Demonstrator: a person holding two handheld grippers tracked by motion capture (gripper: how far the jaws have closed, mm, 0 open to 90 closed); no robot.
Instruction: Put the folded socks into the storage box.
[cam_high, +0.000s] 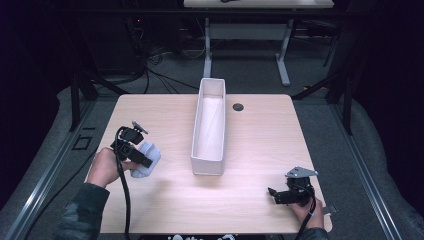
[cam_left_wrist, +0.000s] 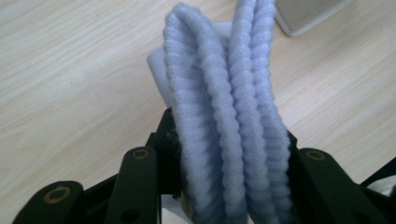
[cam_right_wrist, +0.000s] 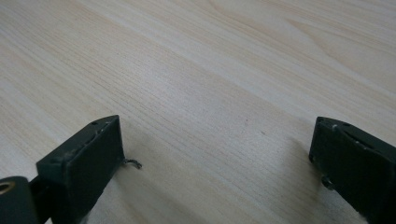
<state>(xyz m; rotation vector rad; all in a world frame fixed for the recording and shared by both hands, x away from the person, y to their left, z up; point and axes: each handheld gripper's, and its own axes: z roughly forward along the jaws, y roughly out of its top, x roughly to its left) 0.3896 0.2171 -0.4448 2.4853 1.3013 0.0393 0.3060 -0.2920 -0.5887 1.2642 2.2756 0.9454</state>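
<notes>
Pale lilac, ribbed fabric is what we see first from the high view: a folded cloth (cam_high: 146, 159) clamped in the left hand-held gripper (cam_high: 143, 161), low over the desk (cam_high: 260, 130) near its left edge. Ahead of that hand-held gripper and off to its right stands a long white bin (cam_high: 208, 127), open at the top and lying lengthwise away from us. The right hand-held gripper (cam_high: 274, 195) rests near the desk's front right corner, well apart from the cloth and the bin.

In the left gripper view, we see the cloth (cam_left_wrist: 224, 121) pinched between the two black jaws, its thick folds bulging upward and fanning out beyond them. A corner of the bin (cam_left_wrist: 308, 16) shows farther ahead, to the right.

In the right gripper view, the right hand-held gripper (cam_right_wrist: 217, 149) stands wide, with nothing but bare desk (cam_right_wrist: 201, 70) between its jaws.

We judge the risk to be in the loose folds. The grip holds only the lower part of the bundle, so an outer layer could slide free or unfold as we carry it. If the bin is the target, the narrow opening may catch a drooping edge, leaving cloth draped over the rim or nudging the bin aside.
</notes>
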